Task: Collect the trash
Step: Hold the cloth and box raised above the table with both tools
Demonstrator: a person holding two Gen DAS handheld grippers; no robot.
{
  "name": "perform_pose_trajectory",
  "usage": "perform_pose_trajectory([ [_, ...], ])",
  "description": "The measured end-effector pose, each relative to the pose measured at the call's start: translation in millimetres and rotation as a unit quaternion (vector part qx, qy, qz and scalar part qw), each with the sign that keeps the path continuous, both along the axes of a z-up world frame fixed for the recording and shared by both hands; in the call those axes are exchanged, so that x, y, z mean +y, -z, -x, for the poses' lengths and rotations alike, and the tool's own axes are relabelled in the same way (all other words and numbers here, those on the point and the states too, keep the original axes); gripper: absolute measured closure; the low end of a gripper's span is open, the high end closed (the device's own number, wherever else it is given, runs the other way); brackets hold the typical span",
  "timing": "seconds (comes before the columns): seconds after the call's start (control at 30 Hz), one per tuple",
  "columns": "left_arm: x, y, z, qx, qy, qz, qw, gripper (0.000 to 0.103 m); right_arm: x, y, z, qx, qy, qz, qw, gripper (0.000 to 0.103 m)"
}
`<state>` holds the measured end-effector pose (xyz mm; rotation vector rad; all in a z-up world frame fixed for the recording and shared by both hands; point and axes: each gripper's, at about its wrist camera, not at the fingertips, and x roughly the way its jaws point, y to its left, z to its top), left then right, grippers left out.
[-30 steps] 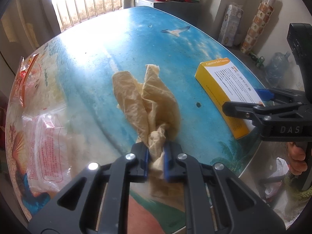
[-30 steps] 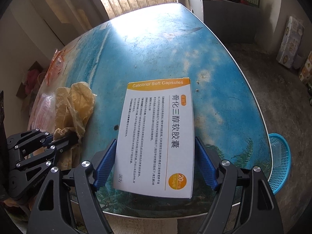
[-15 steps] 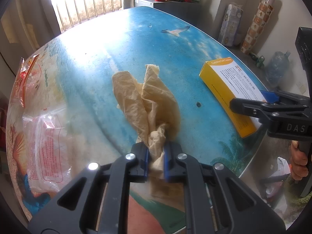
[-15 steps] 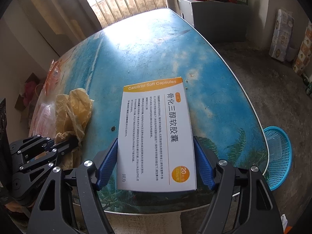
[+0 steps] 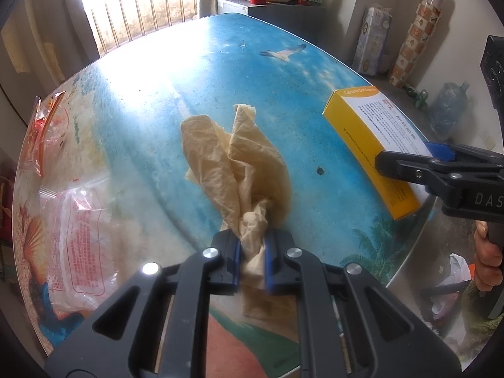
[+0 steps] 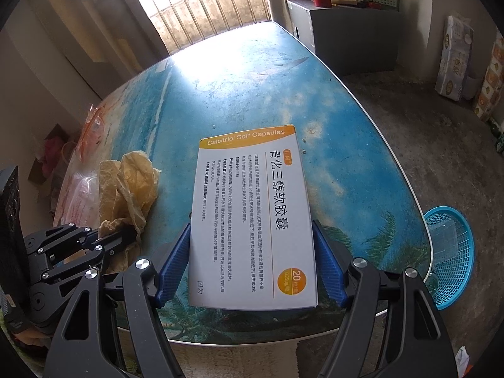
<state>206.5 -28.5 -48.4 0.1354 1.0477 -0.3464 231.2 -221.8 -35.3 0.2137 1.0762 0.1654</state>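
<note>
Left wrist view: my left gripper (image 5: 252,260) is pinched tight on the crumpled yellowish paper wrapper (image 5: 239,163), which trails up toward 12 o'clock across the blue sea-print table (image 5: 195,72). A clear plastic bag (image 5: 75,239) lies at 9 o'clock; the medicine box (image 5: 371,145) sits at 3 o'clock in my right gripper (image 5: 409,163). Right wrist view: my right gripper (image 6: 252,271) clamps both long sides of the Calcitriol box (image 6: 252,217) near the table's edge. A blue basket (image 6: 453,252) stands on the floor at 4 o'clock.
</note>
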Motion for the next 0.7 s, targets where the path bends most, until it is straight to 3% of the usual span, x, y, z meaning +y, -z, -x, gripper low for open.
perform_pose_trajectory([
  [0.7, -0.3, -31.9, 22.4, -0.040, -0.001, -0.003, 0.9992, 0.093, -3.4, -16.5, 9.4, -0.024, -0.004, -0.007, 1.000, 0.032],
])
